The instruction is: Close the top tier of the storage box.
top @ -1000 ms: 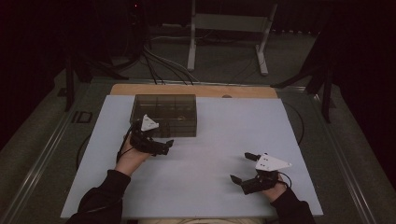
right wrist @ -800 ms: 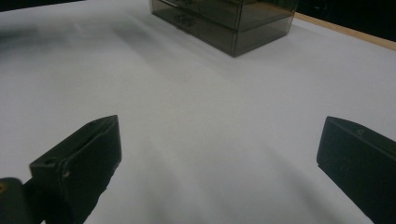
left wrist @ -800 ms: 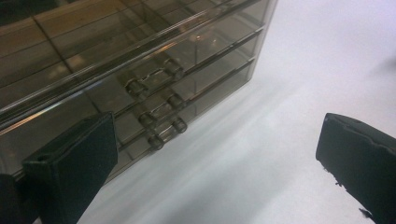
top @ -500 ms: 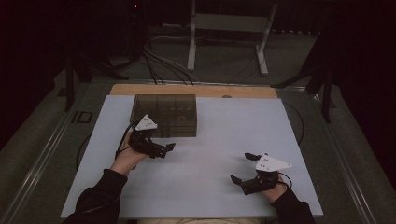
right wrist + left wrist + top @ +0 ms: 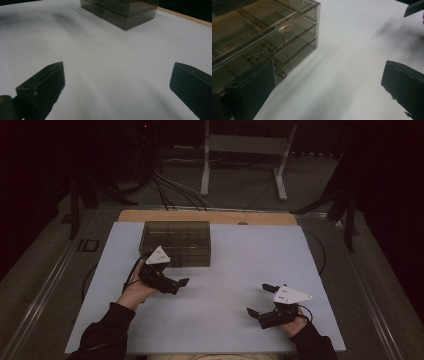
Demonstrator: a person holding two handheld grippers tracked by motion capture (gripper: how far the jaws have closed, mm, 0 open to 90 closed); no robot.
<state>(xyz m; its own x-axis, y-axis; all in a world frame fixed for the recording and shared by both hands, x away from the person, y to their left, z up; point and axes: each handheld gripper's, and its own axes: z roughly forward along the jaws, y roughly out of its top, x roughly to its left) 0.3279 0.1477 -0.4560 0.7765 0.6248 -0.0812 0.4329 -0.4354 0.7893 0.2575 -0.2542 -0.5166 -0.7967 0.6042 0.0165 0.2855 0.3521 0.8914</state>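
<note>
Seen from above, a smoky, see-through plastic drawer box (image 5: 176, 243) sits in the upper left part of a white table sheet (image 5: 250, 260), its back edge close to a strip of bare wood (image 5: 210, 216) along the far side. Just below the box, left of centre in the frame, the person's left hand (image 5: 134, 290) holds the left black two-jaw gripper (image 5: 175, 284), its jaws pointing toward the right of the picture and its grey three-cornered plate lying just in front of the box's drawer fronts. In the left gripper view the jaws stand wide apart with nothing between them; the box (image 5: 262, 42) fills the upper left of that frame (small round drawer knobs show along its front), and one jaw overlaps its lower drawers, though whether it touches them cannot be told. In the lower right of the high view, well apart from the box, the right black gripper (image 5: 259, 301) rests low over the sheet, jaws spread wide and empty. Its own view shows the box (image 5: 120, 11) far off at the top centre.
</note>
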